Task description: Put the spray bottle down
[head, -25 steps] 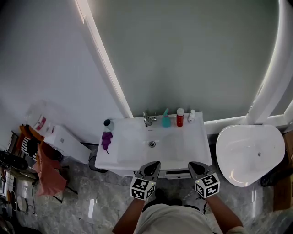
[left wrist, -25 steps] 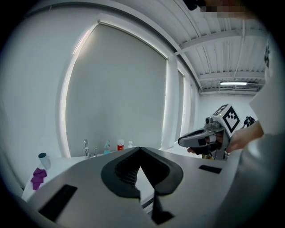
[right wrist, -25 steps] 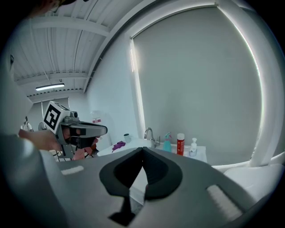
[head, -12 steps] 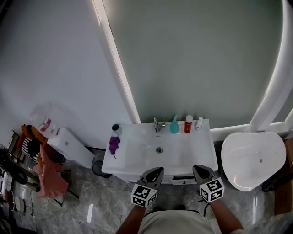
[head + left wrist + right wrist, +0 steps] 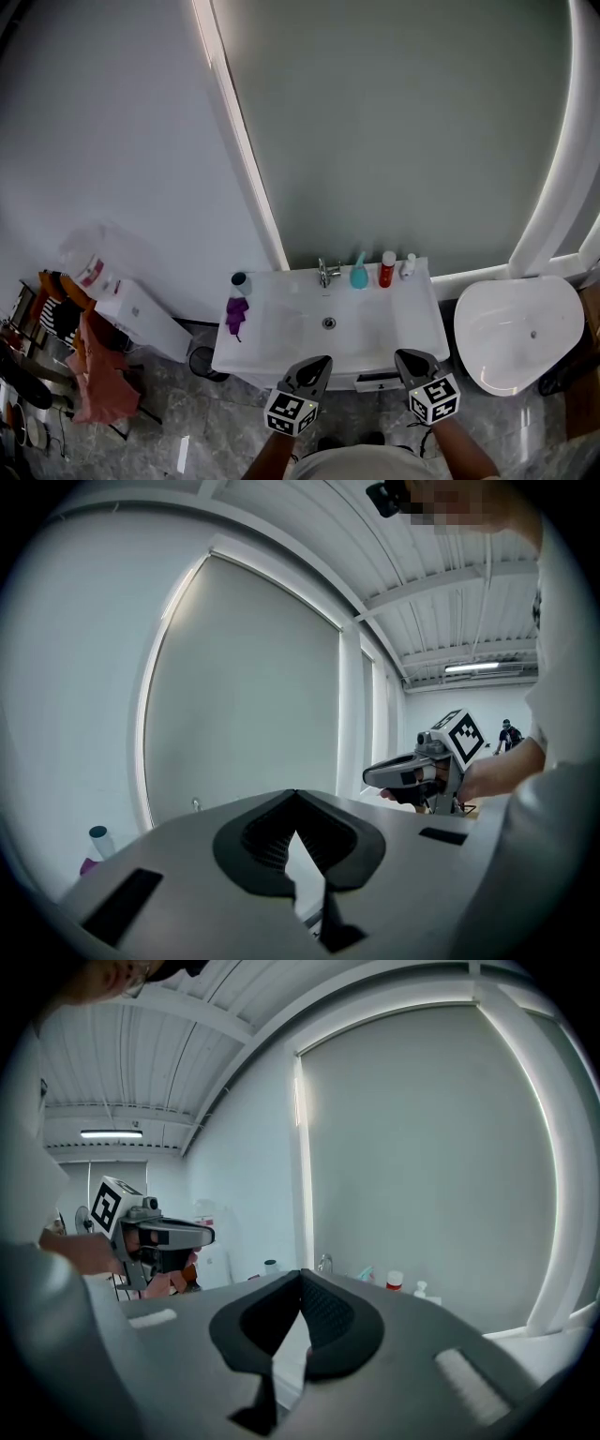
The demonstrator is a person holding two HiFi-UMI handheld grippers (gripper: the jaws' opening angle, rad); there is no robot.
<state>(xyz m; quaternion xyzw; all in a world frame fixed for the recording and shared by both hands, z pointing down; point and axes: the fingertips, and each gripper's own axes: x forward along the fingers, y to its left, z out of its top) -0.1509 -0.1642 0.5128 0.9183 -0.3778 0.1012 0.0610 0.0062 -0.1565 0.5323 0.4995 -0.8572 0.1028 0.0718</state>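
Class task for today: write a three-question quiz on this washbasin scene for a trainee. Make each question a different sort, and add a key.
1. True or false: the purple cloth lies on the left part of the white washbasin, as the head view shows it.
2. Which stands nearest the chrome tap on its right? A. the teal spray bottle; B. the red bottle; C. the small white bottle.
3. Fill in: the left gripper and the right gripper each hold ____.

Key: 1 true; 2 A; 3 nothing, as both pairs of jaws are shut and empty.
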